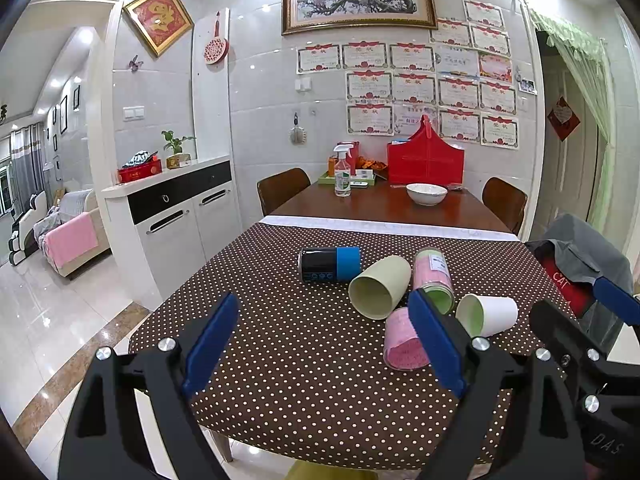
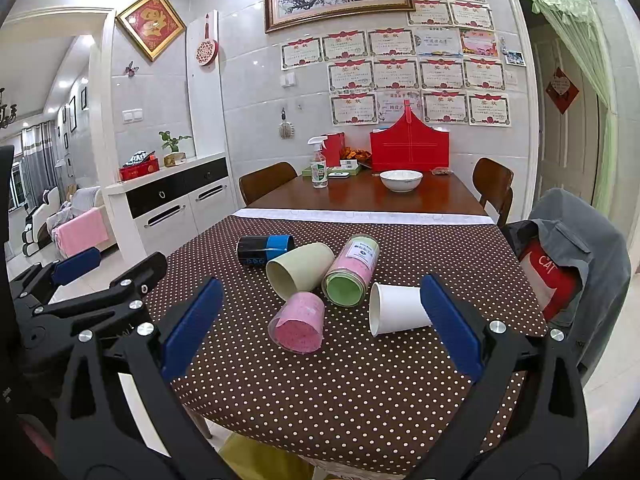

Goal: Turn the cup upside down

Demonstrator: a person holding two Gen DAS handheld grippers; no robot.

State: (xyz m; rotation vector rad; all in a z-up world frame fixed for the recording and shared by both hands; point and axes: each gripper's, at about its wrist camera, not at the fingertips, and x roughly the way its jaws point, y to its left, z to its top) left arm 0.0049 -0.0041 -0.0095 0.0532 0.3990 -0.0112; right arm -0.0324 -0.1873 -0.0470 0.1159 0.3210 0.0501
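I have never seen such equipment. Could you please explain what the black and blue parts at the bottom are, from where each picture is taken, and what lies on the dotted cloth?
The black arms with blue pads are hand-held grippers, one in each of a person's hands; there is no robot. Each picture comes from a wide-angle camera mounted on one gripper, looking forward between its two fingers. The first shows the left gripper, the second the right gripper. Both are open and hold nothing.

On the dotted tablecloth five containers lie on their sides, close together: a black can with a blue cap, a beige cup, a jar with a green end, a pink cup and a white paper cup. Farther back, on the bare wood, stand a white bowl and a spray bottle.
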